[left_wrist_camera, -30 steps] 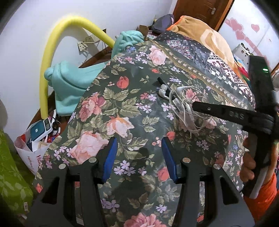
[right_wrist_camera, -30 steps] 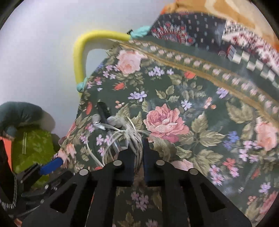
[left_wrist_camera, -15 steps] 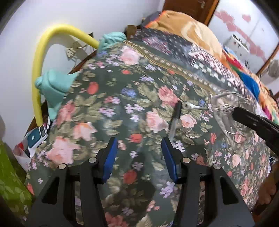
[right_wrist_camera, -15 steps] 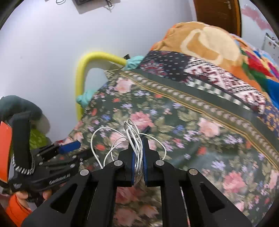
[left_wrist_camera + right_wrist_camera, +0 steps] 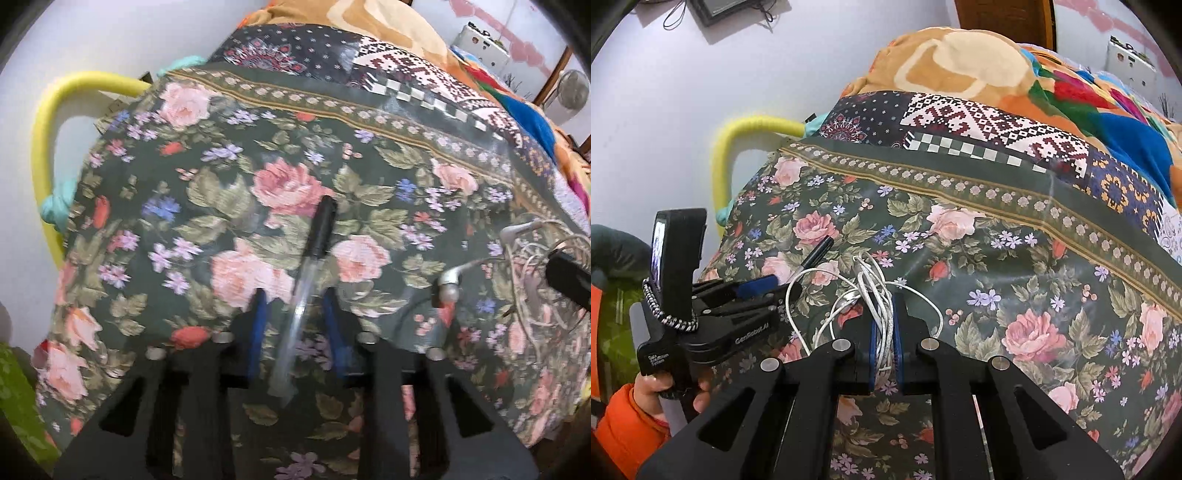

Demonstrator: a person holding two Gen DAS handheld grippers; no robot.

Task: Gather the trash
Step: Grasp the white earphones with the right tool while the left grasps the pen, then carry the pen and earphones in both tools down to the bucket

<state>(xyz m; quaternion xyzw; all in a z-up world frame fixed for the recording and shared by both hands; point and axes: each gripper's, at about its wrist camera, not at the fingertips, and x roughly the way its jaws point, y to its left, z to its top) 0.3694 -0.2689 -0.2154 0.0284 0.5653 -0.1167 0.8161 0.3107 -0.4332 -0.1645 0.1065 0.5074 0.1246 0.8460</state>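
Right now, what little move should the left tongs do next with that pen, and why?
Probably finish squeezing shut on the pen. It lies on the flowery blanket between the blue pads of the left tongs, which are closing but do not look tight on it yet. The right tongs already pinch the white earphone cord.

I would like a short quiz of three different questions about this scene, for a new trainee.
1. True or false: the right gripper is shut on the tangled white earphone cable.
2. What lies between the fingers of the left gripper?
A. a spoon
B. a pen
C. a battery
3. Fill in: the pen has a clear barrel and a ____ cap.

Key
1. True; the cable bundle is pinched between its blue pads.
2. B; the fingers are closing around it as it lies on the floral bedspread.
3. black
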